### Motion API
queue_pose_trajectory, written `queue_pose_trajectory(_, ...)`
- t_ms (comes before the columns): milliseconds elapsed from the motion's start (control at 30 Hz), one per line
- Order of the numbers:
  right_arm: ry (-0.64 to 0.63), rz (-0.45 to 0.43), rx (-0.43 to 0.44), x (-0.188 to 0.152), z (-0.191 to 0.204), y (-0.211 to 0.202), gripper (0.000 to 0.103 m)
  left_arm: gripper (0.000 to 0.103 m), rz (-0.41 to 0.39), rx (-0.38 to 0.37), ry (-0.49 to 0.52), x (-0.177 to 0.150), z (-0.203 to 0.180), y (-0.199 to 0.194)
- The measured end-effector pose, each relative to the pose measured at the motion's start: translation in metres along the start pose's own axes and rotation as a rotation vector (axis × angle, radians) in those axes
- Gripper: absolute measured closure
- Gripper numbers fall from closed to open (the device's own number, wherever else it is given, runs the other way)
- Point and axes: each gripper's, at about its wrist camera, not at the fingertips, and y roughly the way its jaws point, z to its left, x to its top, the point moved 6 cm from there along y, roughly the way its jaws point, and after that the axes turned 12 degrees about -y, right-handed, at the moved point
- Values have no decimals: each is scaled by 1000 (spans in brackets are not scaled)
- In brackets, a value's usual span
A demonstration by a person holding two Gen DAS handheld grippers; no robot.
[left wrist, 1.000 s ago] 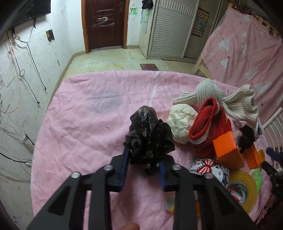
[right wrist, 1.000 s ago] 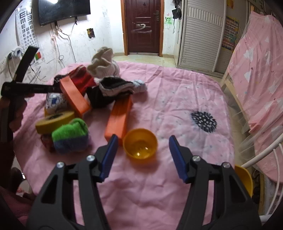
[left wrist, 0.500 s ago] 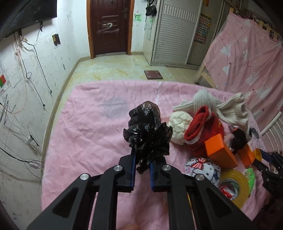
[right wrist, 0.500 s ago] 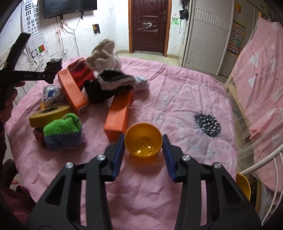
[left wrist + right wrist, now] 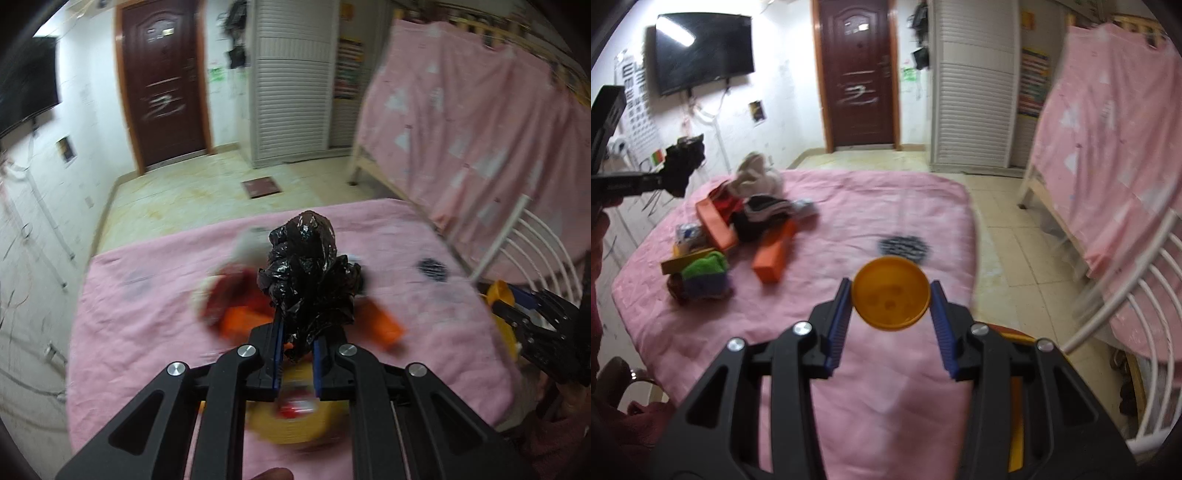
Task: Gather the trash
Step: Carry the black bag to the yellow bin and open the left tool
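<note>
Black trash bag (image 5: 308, 280) stands upright, clamped by left gripper (image 5: 297, 363).

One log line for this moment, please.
left gripper: shut on black plastic bag, lifted | right gripper: shut on orange bowl, lifted | pink bedspread: clutter remains

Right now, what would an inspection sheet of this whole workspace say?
Surface: pink bedsheet, wrinkled, with a dark spiky print.
Job's things: crumpled black plastic bag held up by the left gripper; yellow bowl held by the right gripper, opening towards the camera.
Clutter: orange blocks, yellow tape roll, green and purple sock, pale knitwear, piled together.
Grippers: left shut on the bag, right shut on the bowl.
Cables: loose wires along the white wall.
Surroundings: brown door, wall TV, slatted wardrobe, white chair.
</note>
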Motion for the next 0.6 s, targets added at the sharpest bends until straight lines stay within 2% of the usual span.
queue_pose_trajectory(333,149,-62,-134,-45,-91,-57,63,98,131,-179,208,-48,-179,37)
queue_pose_trajectory(533,210,-81,-168,-68,-125,-74,63,98,238,-221,299,-75,-270,72)
queue_pose_trajectory(600,226,-82,-170,-76,-133,-75,63,98,264,-230,311,-84,-286,77)
